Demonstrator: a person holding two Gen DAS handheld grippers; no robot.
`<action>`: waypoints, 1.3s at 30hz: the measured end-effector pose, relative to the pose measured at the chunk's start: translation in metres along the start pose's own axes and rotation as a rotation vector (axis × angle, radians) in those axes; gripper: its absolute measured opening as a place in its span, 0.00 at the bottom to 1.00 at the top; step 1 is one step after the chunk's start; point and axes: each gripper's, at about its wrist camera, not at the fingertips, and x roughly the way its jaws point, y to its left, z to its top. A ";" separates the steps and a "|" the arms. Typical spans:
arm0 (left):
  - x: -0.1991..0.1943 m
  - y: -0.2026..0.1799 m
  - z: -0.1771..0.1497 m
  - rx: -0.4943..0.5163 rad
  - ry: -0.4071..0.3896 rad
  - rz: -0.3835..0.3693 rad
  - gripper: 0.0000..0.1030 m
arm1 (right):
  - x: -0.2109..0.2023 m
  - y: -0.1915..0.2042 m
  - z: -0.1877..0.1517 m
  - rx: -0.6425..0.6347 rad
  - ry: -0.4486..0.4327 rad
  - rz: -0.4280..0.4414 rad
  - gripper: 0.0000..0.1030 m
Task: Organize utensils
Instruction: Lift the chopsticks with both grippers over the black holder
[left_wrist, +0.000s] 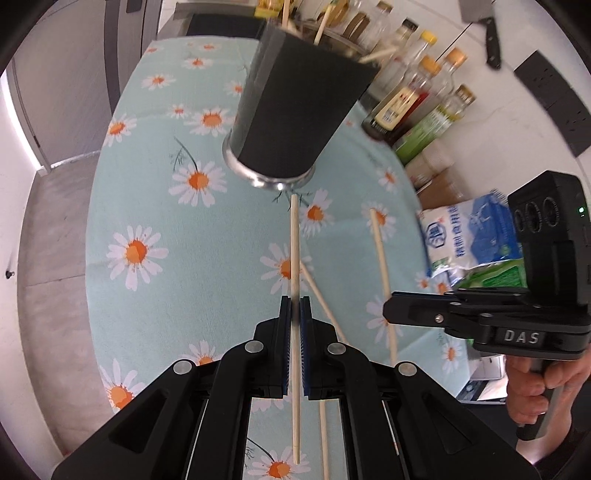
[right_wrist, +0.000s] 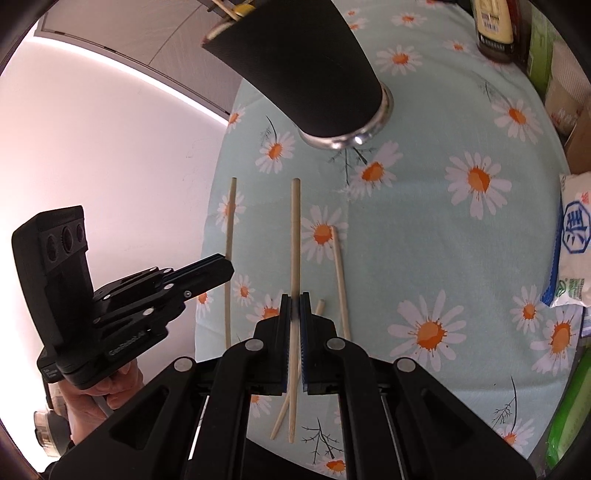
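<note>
- Left gripper (left_wrist: 295, 308): pads clamped on a chopstick (left_wrist: 294, 236) that runs straight out between the fingers, its far tip pointing at the holder's base and stopping just short of it.
- Right gripper (right_wrist: 294, 304): pads pressed together on a second chopstick (right_wrist: 294, 229), also pointing toward the holder, its tip well short of the base.
- In the left view the right gripper (left_wrist: 388, 314) shows side-on to the right of the holder, its stick (left_wrist: 380, 254) slanting up through the tips; a hand (left_wrist: 535, 384) grips its handle.
- In the right view the left gripper (right_wrist: 229, 267) shows to the left of the holder, its stick (right_wrist: 229, 236) standing nearly upright through the tips.
- Holder (left_wrist: 299, 99): a dark tapered cup on a shiny metal base ring, standing on the daisy cloth (left_wrist: 155, 184). Several pale sticks (left_wrist: 321, 22) poke out of its mouth; how many I cannot tell.
- Loose chopsticks on the cloth nearer the grippers than the holder: one (right_wrist: 340, 280) just right of the right gripper, another (right_wrist: 282, 413) crossing under its held stick.
- Right of the holder: bottles (left_wrist: 406, 99) in a row, and a white and blue bag (left_wrist: 469, 236).
</note>
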 end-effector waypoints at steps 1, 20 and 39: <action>-0.003 -0.001 0.001 0.002 -0.011 -0.006 0.03 | -0.002 0.002 0.001 -0.002 -0.010 -0.004 0.05; -0.072 -0.018 0.051 0.111 -0.222 -0.056 0.03 | -0.044 0.059 0.043 -0.169 -0.203 -0.084 0.05; -0.118 -0.034 0.125 0.179 -0.473 -0.099 0.03 | -0.102 0.094 0.106 -0.325 -0.488 0.016 0.05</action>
